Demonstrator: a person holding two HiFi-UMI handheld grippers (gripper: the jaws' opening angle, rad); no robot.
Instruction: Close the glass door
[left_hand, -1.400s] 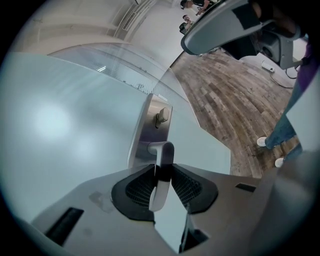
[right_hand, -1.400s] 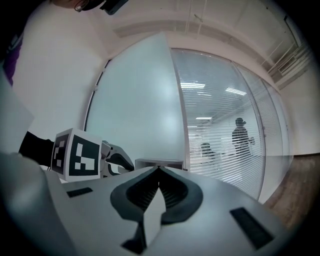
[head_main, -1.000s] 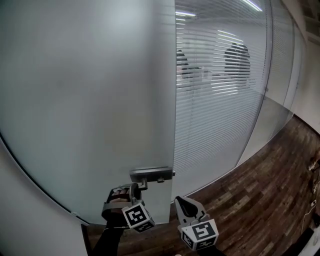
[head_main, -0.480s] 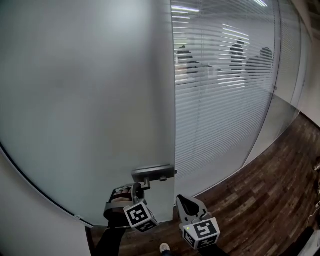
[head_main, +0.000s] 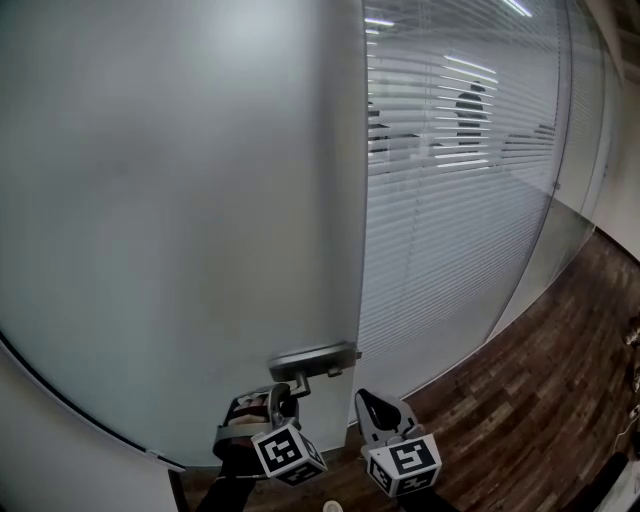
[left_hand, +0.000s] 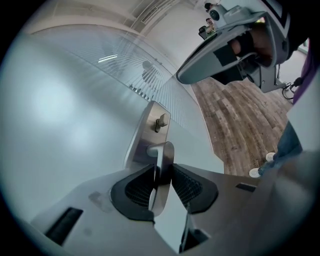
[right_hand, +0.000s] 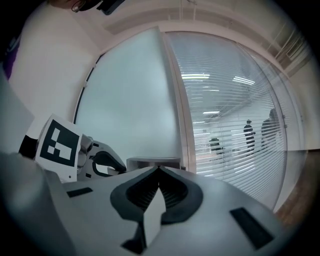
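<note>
Wood floor (head_main: 540, 400) and a blind-striped wall (head_main: 450, 220) lie behind. Left gripper (left_hand: 162, 170) clamps the handle (left_hand: 165, 151) at the door's (head_main: 180, 220) free edge; right gripper (right_hand: 159, 171), jaws together, empty, hovers just right of the handle. Door looks heavy, rigid, slick; pull by the handle.

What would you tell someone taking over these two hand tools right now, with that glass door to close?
Left gripper: shut on the door handle.
Right gripper: jaws together, empty, held beside the left one.
Glass door: its edge stands by the striped glass panel; whether it has latched cannot be told.
Done: handle gripped.
Left: bring the door fully home, then let go.
</note>
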